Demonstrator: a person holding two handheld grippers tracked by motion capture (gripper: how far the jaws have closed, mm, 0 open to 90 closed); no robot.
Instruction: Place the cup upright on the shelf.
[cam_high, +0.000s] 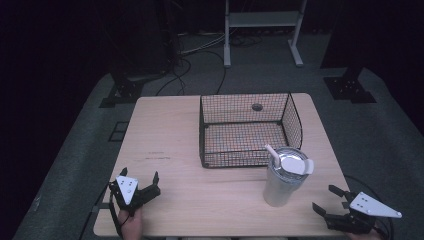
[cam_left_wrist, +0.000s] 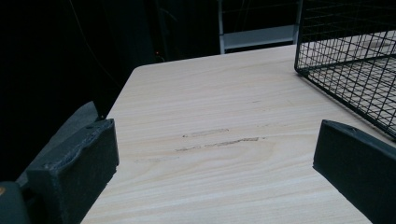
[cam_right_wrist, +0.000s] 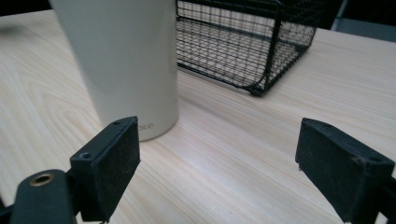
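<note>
Our right tongs (cam_high: 327, 197) and left tongs (cam_high: 140, 179) are both spread apart, holding nothing; the cup (cam_high: 283, 176) beside the basket (cam_high: 248, 131) carries faint unreadable lettering.

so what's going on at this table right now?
A person holds a two-jaw gripper in each hand at the near edge of a wooden table. Both the left gripper and the right gripper are open and hold nothing. A white tumbler with lid and straw stands upright just in front of a black wire basket, nearest the right gripper. Nothing is being touched yet.
</note>
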